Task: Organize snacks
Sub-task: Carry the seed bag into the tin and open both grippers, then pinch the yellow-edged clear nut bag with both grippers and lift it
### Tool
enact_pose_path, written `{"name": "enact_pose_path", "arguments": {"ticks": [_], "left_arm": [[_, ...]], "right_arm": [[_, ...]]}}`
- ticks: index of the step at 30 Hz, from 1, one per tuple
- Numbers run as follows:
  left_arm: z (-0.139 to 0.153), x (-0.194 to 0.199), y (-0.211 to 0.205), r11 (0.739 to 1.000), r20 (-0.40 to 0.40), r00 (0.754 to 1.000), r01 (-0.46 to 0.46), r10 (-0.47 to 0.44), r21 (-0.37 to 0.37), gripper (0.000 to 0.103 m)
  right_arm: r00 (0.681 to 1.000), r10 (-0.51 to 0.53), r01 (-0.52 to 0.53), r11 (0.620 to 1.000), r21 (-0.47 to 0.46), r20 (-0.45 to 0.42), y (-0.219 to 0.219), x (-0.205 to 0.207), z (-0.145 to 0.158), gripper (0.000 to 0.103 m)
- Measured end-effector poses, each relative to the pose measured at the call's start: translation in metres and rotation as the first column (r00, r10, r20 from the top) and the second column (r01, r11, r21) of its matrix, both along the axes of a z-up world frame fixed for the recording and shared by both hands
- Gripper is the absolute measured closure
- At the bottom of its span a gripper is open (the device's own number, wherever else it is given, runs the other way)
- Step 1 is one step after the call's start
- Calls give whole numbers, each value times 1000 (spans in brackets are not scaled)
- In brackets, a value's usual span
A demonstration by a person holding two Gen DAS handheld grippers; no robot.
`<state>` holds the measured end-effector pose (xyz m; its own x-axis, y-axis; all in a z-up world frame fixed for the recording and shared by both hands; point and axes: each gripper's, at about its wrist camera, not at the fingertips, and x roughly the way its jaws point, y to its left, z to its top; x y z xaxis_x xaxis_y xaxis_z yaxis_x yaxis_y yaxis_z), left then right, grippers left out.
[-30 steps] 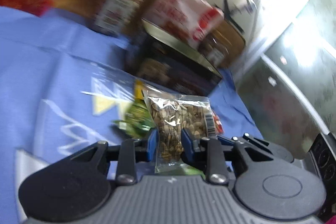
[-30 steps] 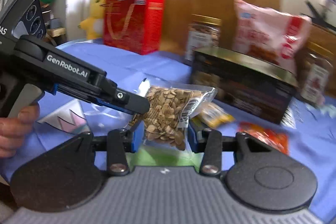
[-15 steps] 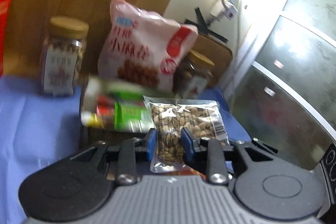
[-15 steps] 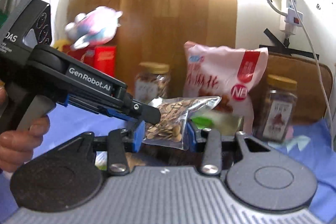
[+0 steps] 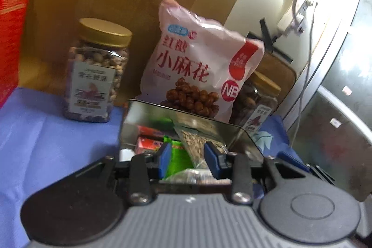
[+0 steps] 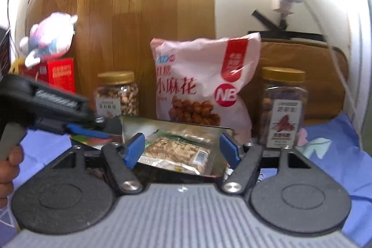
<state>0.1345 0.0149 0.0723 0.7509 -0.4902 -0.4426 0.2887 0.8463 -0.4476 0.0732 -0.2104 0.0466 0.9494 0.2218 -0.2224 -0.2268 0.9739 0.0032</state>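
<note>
An open shiny tin (image 5: 151, 115) stands on the blue cloth and holds red and green packets. In the left wrist view my left gripper (image 5: 188, 159) hangs over it with its jaws opening. A clear packet of seeds (image 5: 195, 145) leans between the pads, and a gap shows on its left side. My right gripper (image 6: 181, 150) is over the same tin (image 6: 132, 127), its jaws opening wide. A seed packet (image 6: 176, 150) lies in the tin between its pads, touching neither. The left gripper (image 6: 104, 129), held by a hand (image 6: 9, 164), reaches to the tin's left edge.
Behind the tin a pink snack bag (image 6: 200, 83) leans on a wooden board (image 6: 139, 15), with gold-lidded jars to its left (image 6: 117, 94) and right (image 6: 282, 106). A red box (image 6: 58, 73) with a plush toy (image 6: 48, 38) on top stands far left. A cable (image 6: 334, 57) hangs at the right.
Both grippers moved from over the blue cloth to above the tin, carrying the seed packet. Their jaws have since spread, the right ones widely, and the packet now rests in the tin.
</note>
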Motion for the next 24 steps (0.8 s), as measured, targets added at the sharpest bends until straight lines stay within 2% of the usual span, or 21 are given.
{"name": "enact_pose_path", "arguments": {"ticks": [2,4,7,9,11,16,17,19,24], "left_arm": [[-1,-19,13,1000,17,1000,-4,5,-15,69],[-6,-37,27,1000,24,1000,-13,14,-26,65],[-26,-51,41,999,-31,999,-24,23,-37,65],[-40,-51,47,998,-96,995,-39,33,-54,65],[-51,-47,47,996,-149,989,-34,21,-81,65],[-62,-33,35,997,-203,979,-7,-9,-78,65],[-65,-29,32,996,-217,976,0,-19,-86,61],[-67,-28,26,996,-207,978,5,-24,-89,60],[-67,-38,30,994,-203,978,17,-39,-108,71]], "right_arm": [[1000,23,-22,998,57,-18,-9,-17,-1,30],[994,81,-72,989,127,-73,-13,-27,-7,30],[954,213,-166,961,221,-209,-10,-33,-27,30],[923,257,-200,956,213,-286,4,-29,-37,31],[907,254,-202,962,181,-337,18,-24,-43,32],[883,271,-182,950,253,-384,22,-11,-48,37],[879,273,-180,949,258,-391,23,-9,-49,39],[877,274,-182,950,255,-396,26,-7,-49,42],[879,270,-195,956,221,-393,35,-11,-48,54]]}}
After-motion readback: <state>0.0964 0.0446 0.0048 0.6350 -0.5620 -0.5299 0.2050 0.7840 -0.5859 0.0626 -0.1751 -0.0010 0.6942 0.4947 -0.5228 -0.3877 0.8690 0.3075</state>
